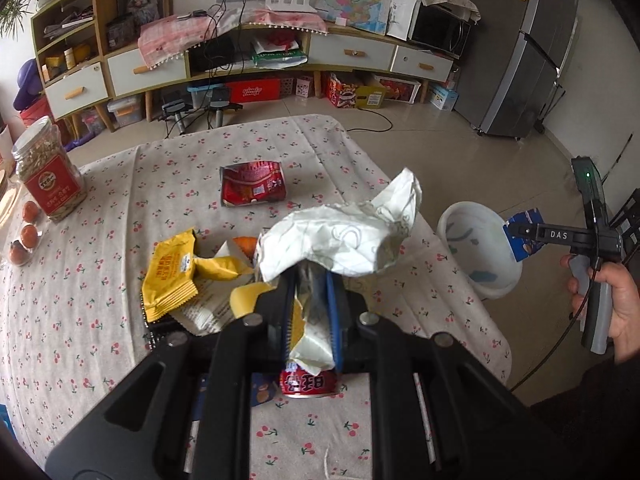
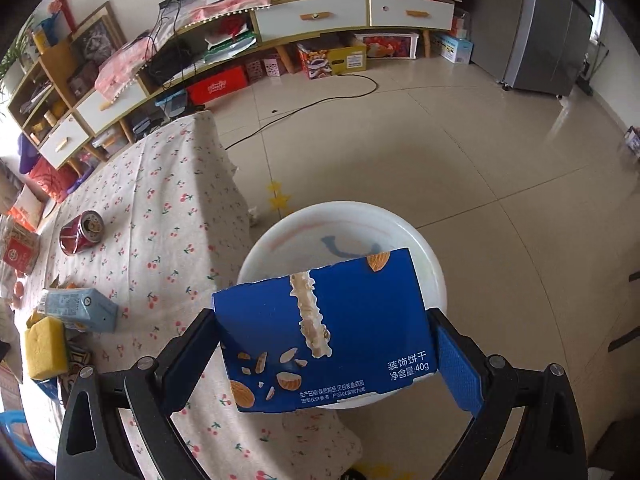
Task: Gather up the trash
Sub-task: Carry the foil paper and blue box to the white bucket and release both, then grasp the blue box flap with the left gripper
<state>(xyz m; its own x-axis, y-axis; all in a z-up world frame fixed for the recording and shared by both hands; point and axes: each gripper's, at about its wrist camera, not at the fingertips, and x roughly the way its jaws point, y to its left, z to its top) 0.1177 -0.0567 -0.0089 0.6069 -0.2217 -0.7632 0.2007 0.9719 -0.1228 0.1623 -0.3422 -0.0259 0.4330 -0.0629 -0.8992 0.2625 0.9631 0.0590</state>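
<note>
Now the right gripper (image 2: 326, 354) has its fingers clamped on the sides of a blue biscuit box (image 2: 324, 332) held just above the white basin (image 2: 432, 272) on the floor beside the tabletop (image 2: 168, 216); best to centre the box over the bowl before letting go. The left gripper (image 1: 312, 300) pinches a crumpled white wrapper (image 1: 344, 236) above the tabletop and should follow, leaving the crushed red can (image 1: 254, 183) for later.

Blue box (image 2: 340, 332), white basin (image 2: 276, 240), cherry-print cloth (image 1: 80, 320).
</note>
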